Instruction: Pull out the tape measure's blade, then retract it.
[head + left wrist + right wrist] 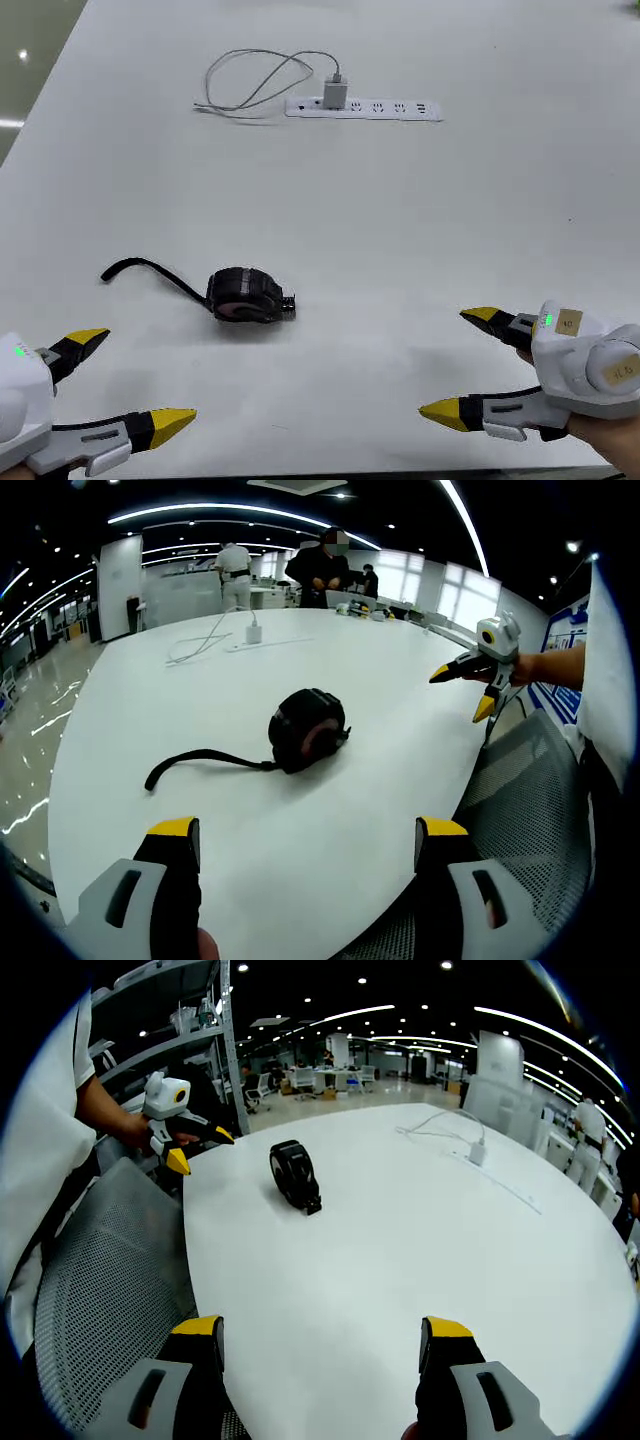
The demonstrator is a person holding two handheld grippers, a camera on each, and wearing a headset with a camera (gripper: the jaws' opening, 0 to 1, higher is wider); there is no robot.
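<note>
While left gripper and right gripper gape empty, squat black tape measure ahead of jaws looks dense — clamp case, pinch tip.

Counter shows a smooth white surface with faint sheen. Tape measure: matt black plastic case. Left claw and right claw: glossy white plastic shells. Chair: grey perforated mesh.

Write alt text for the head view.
A black tape measure, blade not pulled out, lies on a white table beyond the open left gripper and open right gripper, untouched. A power strip with a charger sits farther back.
</note>
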